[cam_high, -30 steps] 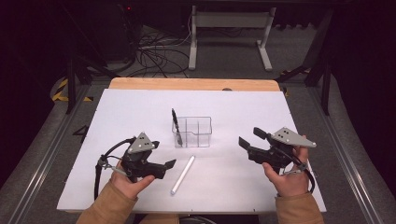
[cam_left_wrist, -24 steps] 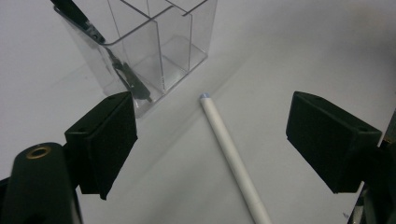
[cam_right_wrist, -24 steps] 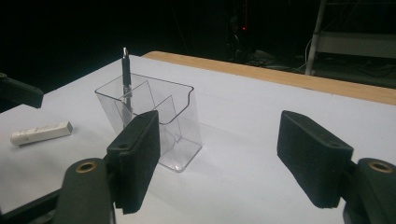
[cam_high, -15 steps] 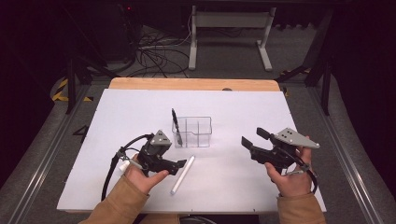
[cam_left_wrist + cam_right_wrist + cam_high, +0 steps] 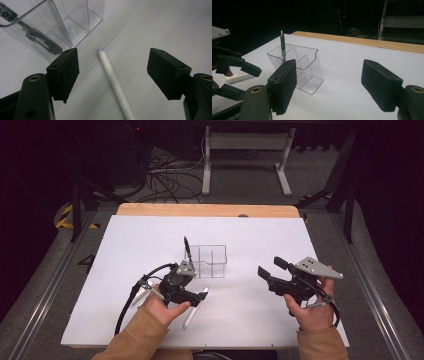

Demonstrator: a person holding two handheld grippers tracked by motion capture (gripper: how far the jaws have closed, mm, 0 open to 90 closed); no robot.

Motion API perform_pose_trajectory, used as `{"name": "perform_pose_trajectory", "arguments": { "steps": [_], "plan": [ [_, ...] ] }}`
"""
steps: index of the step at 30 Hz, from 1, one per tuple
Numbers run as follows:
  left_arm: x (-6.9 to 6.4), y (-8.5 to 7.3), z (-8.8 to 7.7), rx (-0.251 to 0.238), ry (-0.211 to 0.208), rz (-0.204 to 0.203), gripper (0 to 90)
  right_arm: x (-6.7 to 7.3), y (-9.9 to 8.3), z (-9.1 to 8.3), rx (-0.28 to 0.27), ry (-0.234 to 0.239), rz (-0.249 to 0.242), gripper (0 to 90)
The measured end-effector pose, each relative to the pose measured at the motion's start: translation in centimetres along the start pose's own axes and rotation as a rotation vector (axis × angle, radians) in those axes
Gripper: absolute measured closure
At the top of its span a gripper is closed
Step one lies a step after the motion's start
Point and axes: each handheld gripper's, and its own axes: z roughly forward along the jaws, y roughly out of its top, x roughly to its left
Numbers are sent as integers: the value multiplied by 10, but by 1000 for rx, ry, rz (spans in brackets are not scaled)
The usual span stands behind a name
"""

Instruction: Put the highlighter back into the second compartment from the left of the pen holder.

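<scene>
A white pen (image 5: 194, 310) lies flat on the white table (image 5: 125, 245), just in front of a clear divided holder (image 5: 212, 262). A black pen (image 5: 187, 251) stands upright in the holder's left compartment. My left gripper (image 5: 199, 296) is open and low over the white pen (image 5: 113, 82), one jaw on either side of it and not touching. The left gripper (image 5: 115, 71) has the holder (image 5: 62, 22) close ahead. My right gripper (image 5: 268, 266) is open, held to the right of the holder with nothing between its jaws. The right gripper (image 5: 332, 85) faces the holder (image 5: 304, 67) and the black pen (image 5: 283, 45).
The table's wooden back edge (image 5: 200, 210) lies beyond the holder. Dark floor with cables (image 5: 160, 175) and a white metal stand (image 5: 245, 150) sits behind the table. A black cable (image 5: 127, 302) trails from the left gripper across the table.
My left gripper has moved right and forward to the white pen, and its jaws now straddle it. The right gripper has stayed almost still, open.
</scene>
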Motion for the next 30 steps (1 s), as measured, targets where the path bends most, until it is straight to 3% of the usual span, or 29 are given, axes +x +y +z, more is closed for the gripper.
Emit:
{"name": "perform_pose_trajectory", "arguments": {
  "steps": [6,16,23,30],
  "plan": [
    [-5,6,10,18,12,17,267,0,-1,1,1,2,2,292],
    [-2,7,17,53,-15,-6,295,0,-1,0,-2,-4,-1,292],
    [3,8,26,132,-66,-51,393,0,-1,1,0,-3,-5,292],
    [6,9,37,200,-72,-72,493,0,-2,1,1,-2,-9,292]
  ]
}}
